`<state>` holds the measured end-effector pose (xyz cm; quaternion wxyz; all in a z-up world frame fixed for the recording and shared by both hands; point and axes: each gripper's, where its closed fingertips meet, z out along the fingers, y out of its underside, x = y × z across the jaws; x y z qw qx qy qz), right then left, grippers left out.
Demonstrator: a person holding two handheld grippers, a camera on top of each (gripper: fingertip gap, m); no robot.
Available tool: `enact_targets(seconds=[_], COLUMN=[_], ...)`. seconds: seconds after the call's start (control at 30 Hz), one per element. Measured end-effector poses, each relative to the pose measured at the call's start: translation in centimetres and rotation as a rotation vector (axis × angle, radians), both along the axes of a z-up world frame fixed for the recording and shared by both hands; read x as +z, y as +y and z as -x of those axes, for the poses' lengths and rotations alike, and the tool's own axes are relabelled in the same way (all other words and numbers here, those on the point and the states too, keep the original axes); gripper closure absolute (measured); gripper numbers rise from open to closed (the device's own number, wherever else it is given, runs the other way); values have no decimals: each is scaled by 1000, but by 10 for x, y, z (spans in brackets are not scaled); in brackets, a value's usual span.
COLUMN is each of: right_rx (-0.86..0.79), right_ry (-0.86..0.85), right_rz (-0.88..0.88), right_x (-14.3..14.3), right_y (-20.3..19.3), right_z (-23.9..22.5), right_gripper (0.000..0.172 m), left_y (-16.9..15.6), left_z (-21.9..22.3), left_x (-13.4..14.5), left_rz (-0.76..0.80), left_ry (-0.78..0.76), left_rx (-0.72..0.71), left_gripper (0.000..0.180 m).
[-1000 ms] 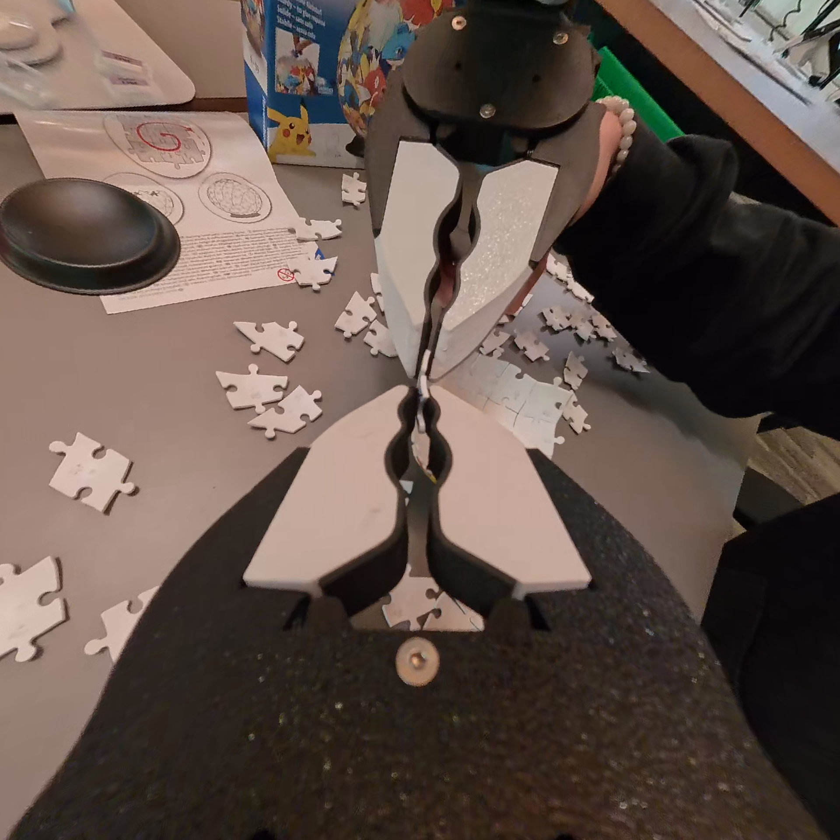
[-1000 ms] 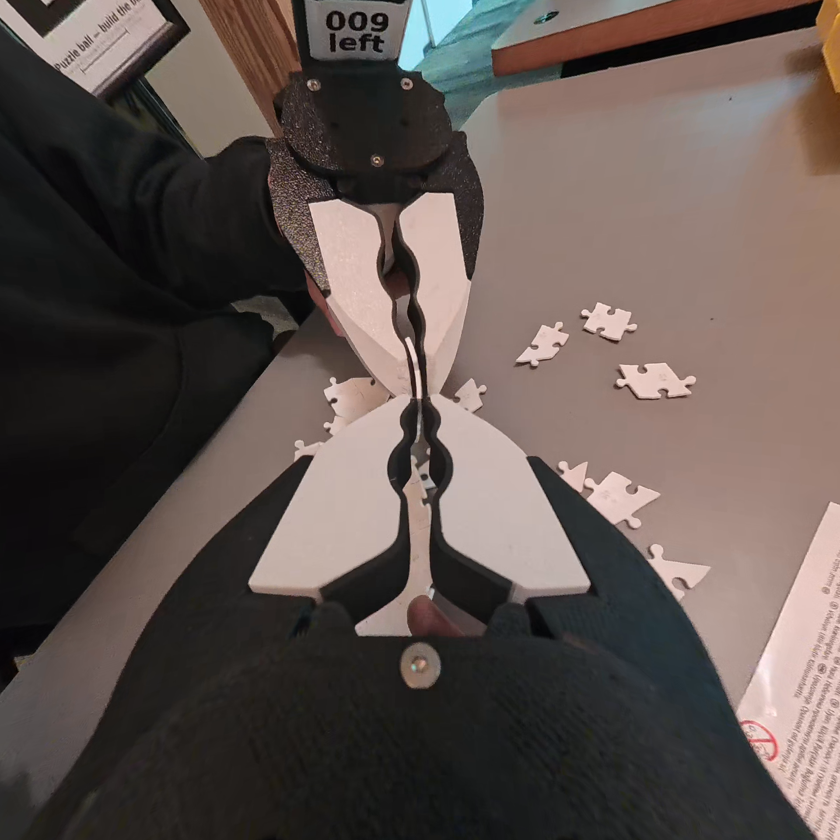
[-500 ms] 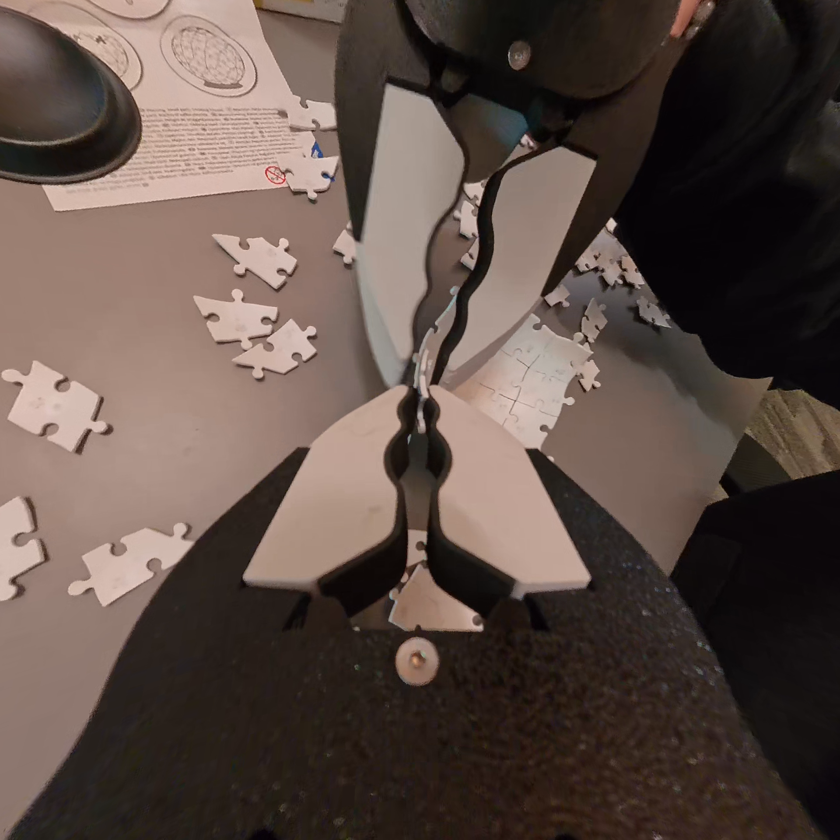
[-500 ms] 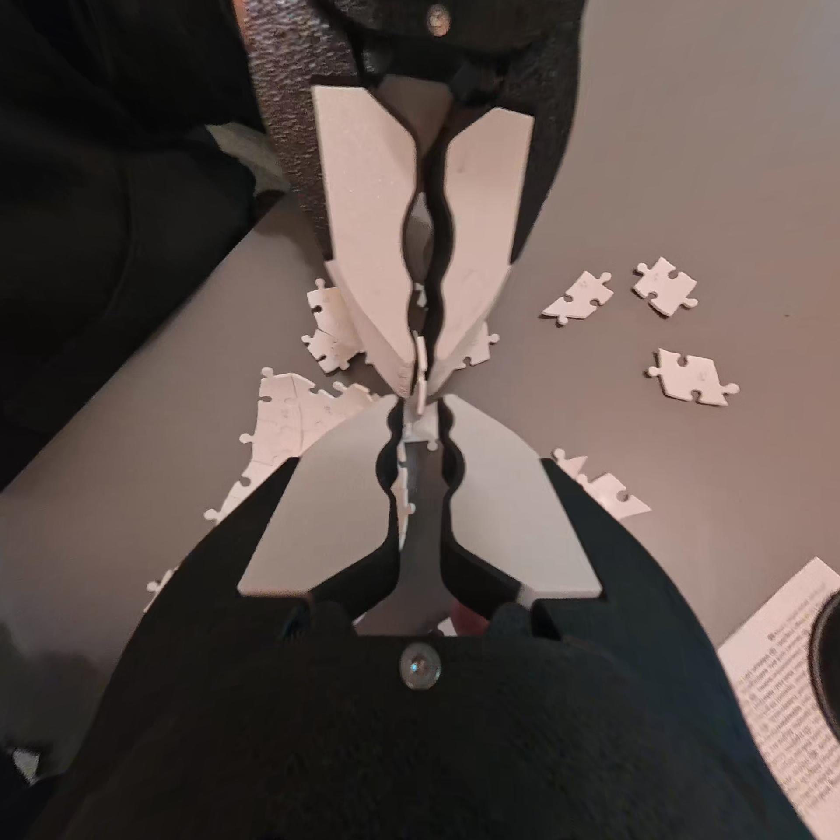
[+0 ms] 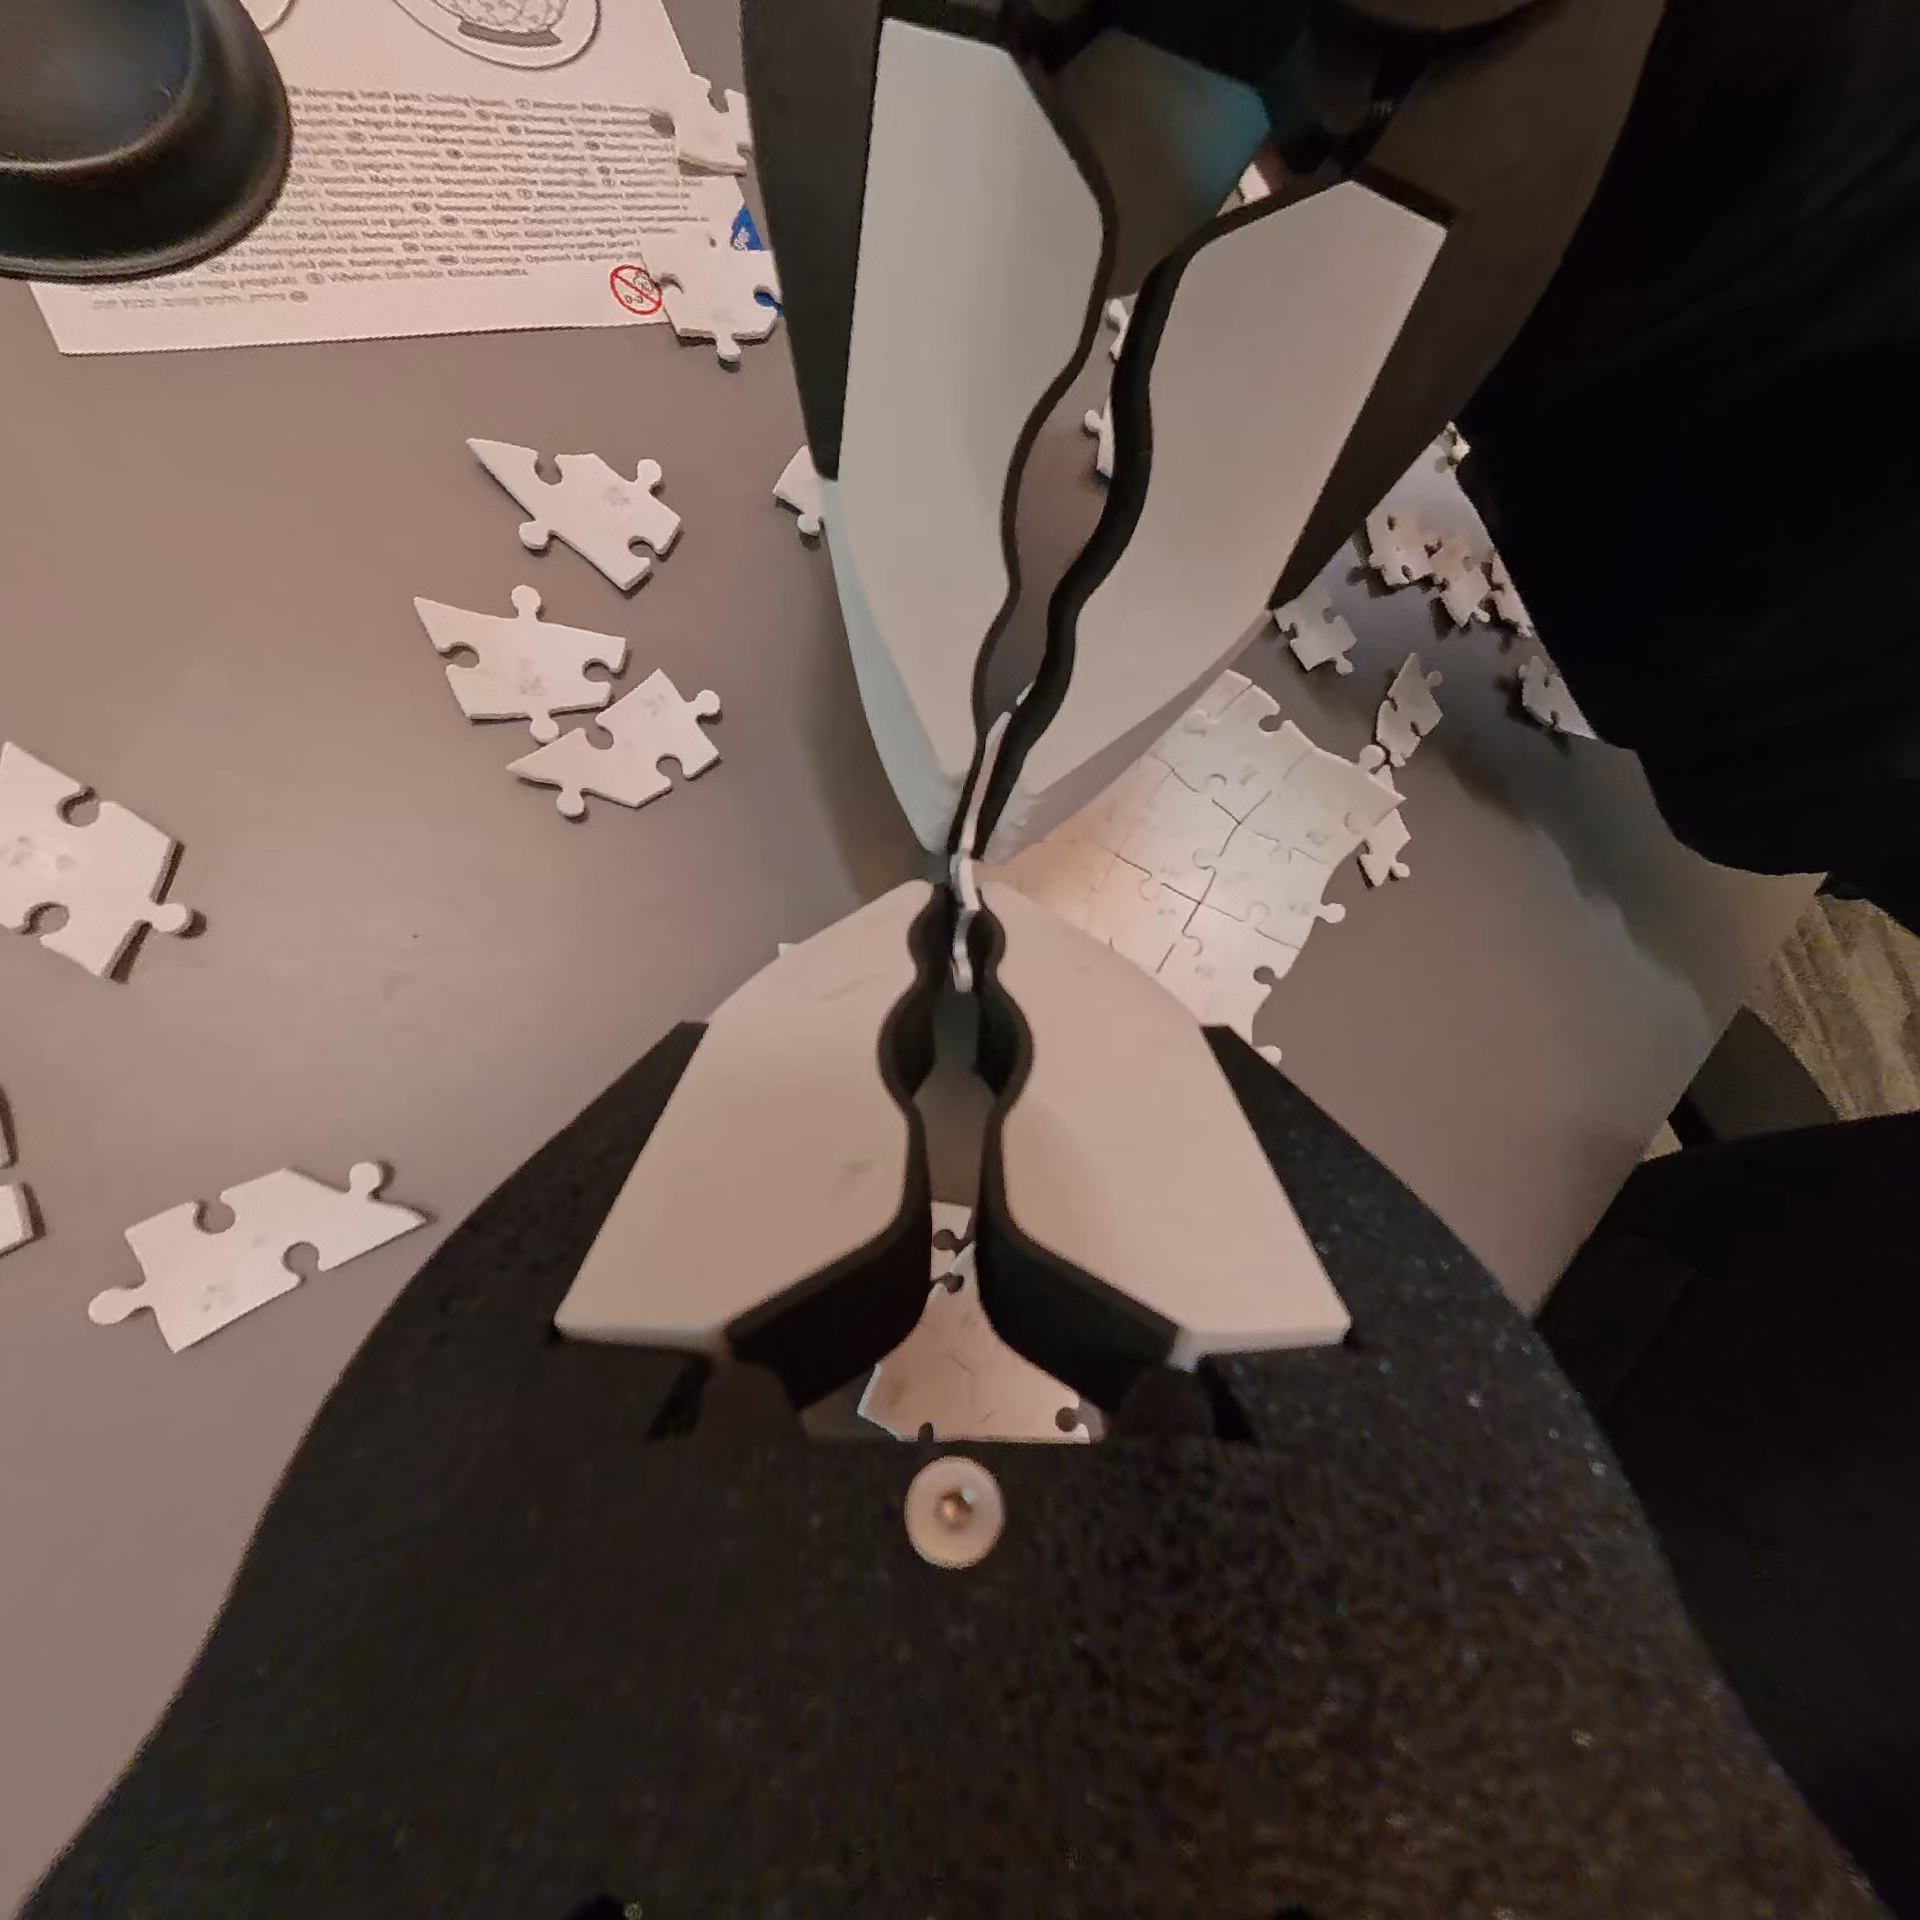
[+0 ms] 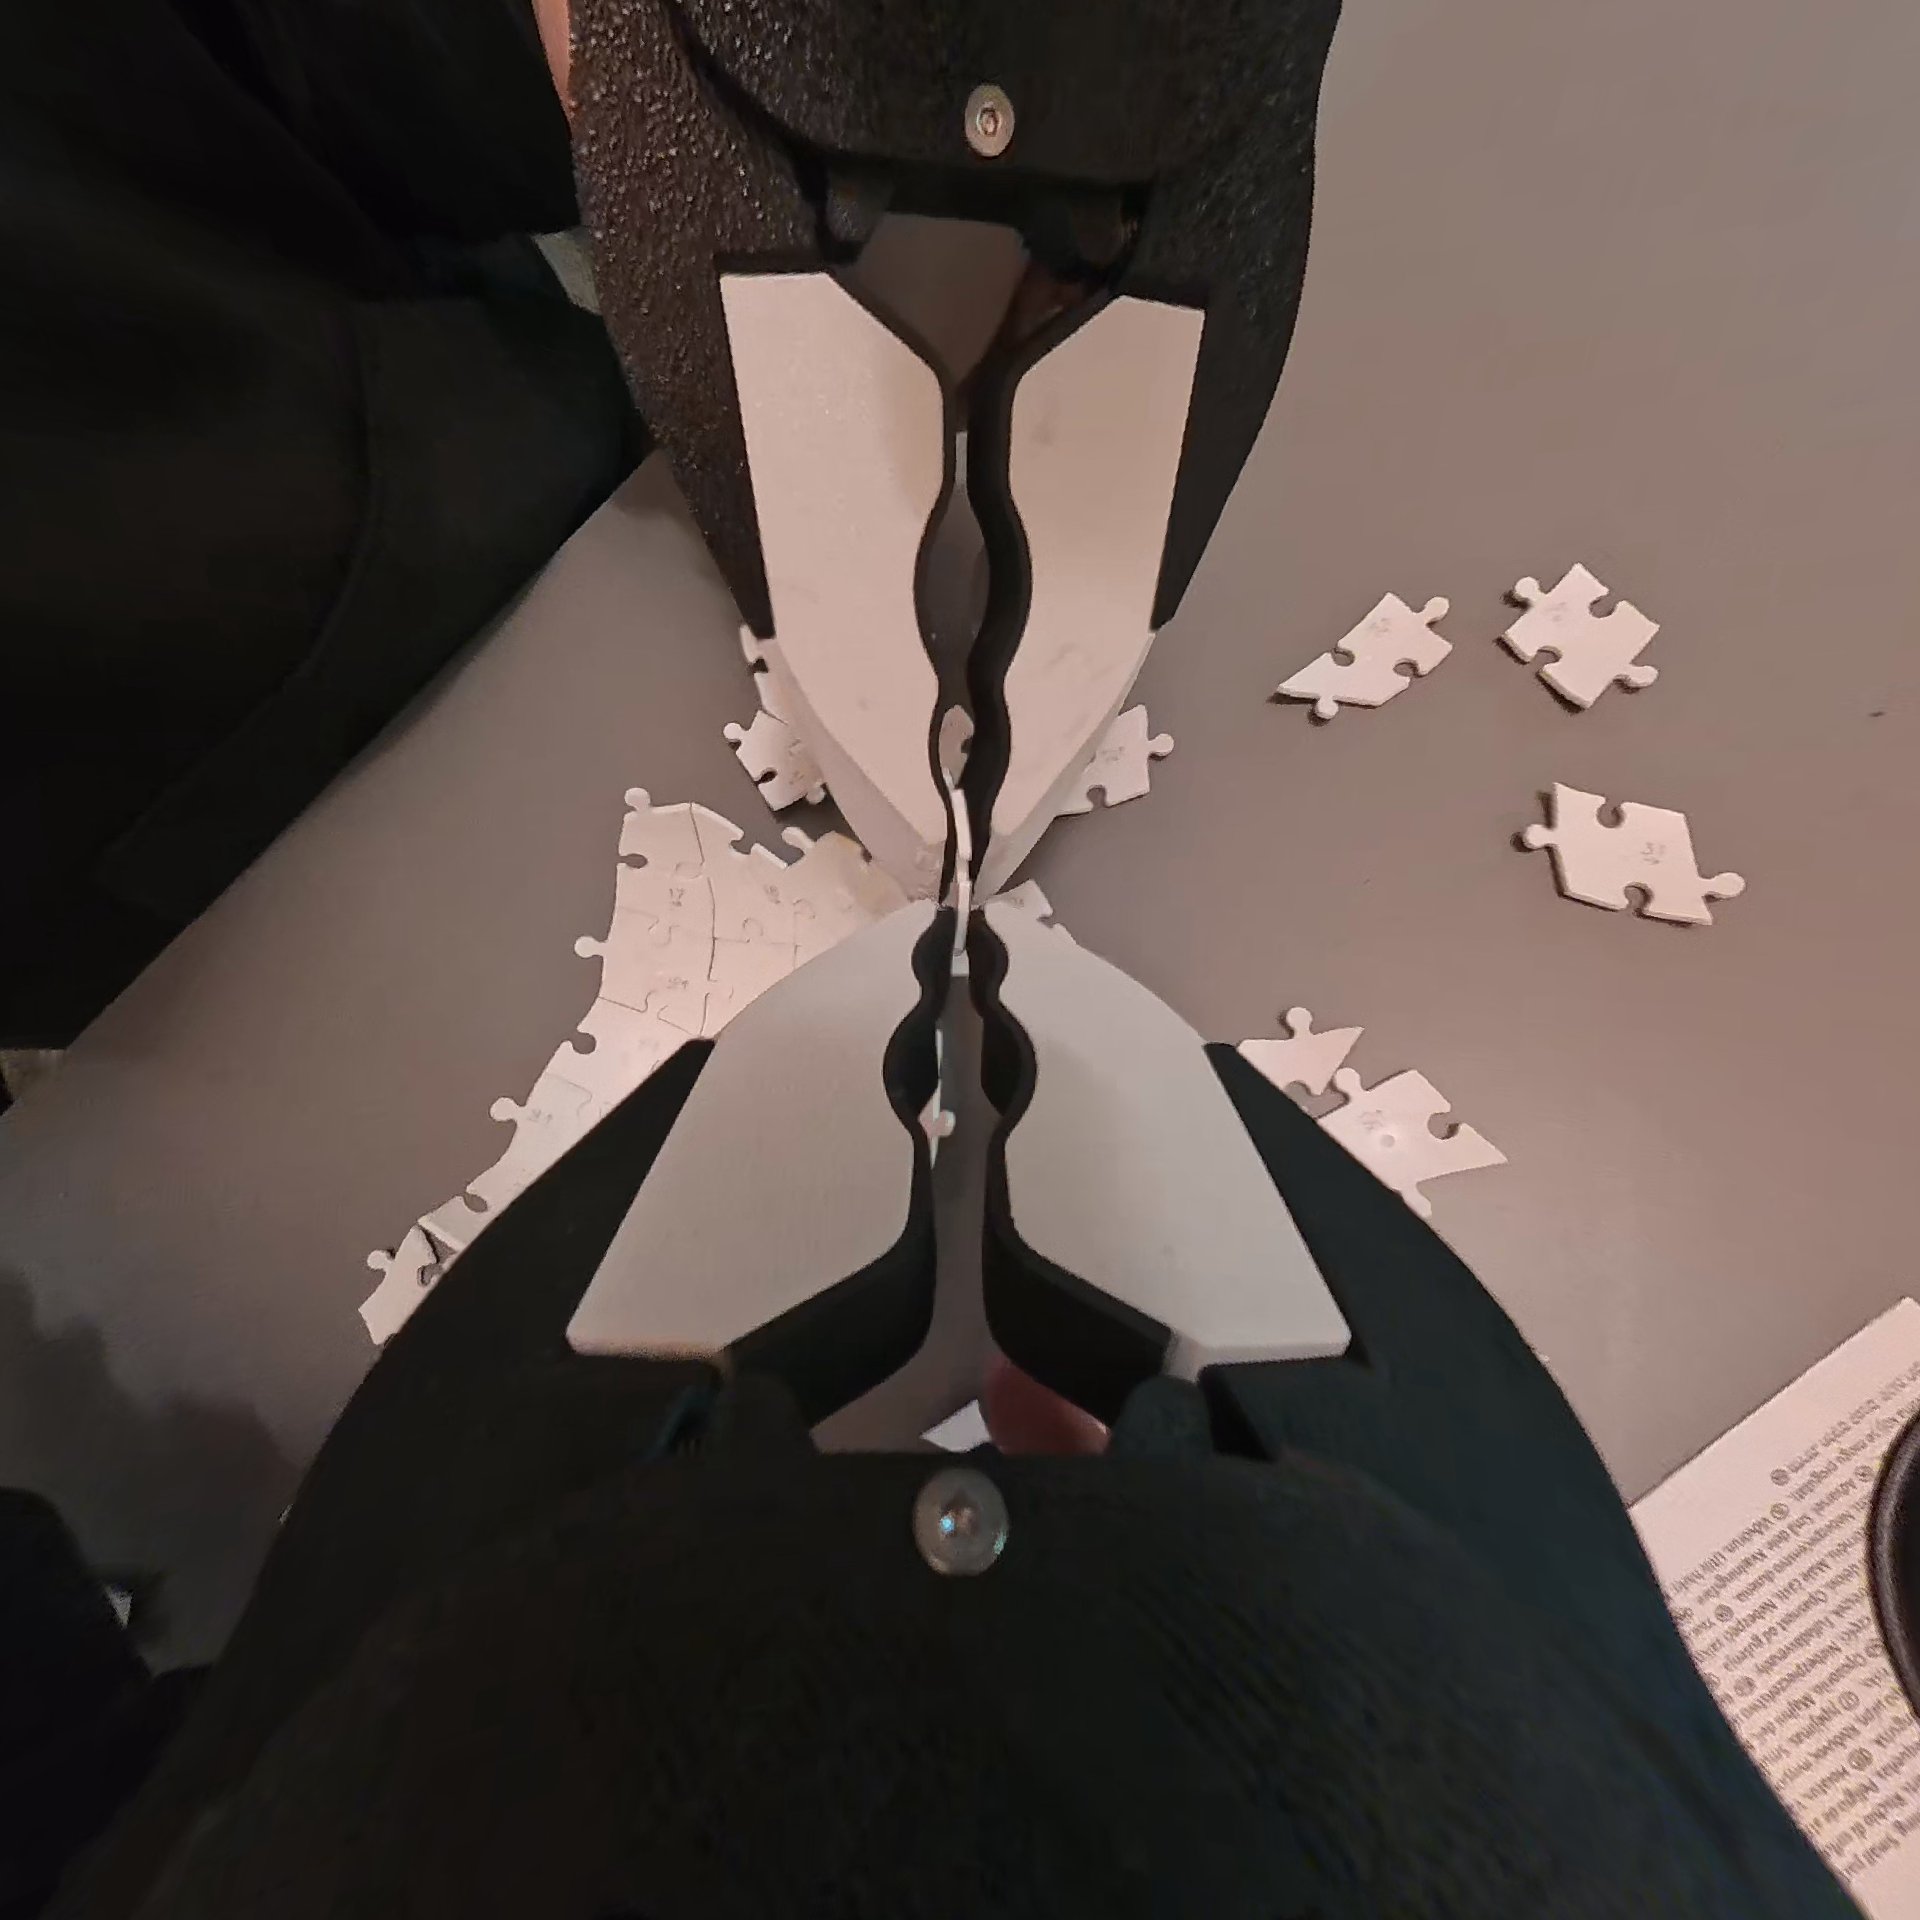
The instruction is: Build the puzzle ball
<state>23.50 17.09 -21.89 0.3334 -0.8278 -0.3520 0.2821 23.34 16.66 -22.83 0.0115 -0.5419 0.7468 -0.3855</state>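
Tip to tip above the worktop: left gripper low in its view, right gripper opposite, reaching in from the top. Edge-on between both sets of fingers, a puzzle piece each, the two pieces touching where the tips meet. Directly beneath and to the right, flat on the worktop, a joined patch of pieces. Beyond that, farther right, a scatter of small pieces. Left of the grippers, loose pieces spread well apart. At the top left, a paper sheet, with a bowl resting on its left part. One piece overlapping the sheet's right corner.
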Motion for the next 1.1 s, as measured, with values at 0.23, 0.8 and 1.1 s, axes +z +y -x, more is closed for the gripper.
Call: enact_targets(seconds=[0.23, 0.8, 1.1], right_rx=[36, 96, 110], right_ry=[-8, -5, 30], right_rz=[-25, 4, -47], right_x=[-6, -7, -7], right_y=[-4, -1, -2], right_z=[-1, 5, 5], right_gripper=[170, 169, 170], left_y=[-1, 2, -4], left_z=[1, 3, 25], left_x=[5, 3, -11], left_rz=[54, 4, 1], left_ry=[-28, -28, 76], left_rx=[39, 101, 155], left_gripper=[169, 178, 147])
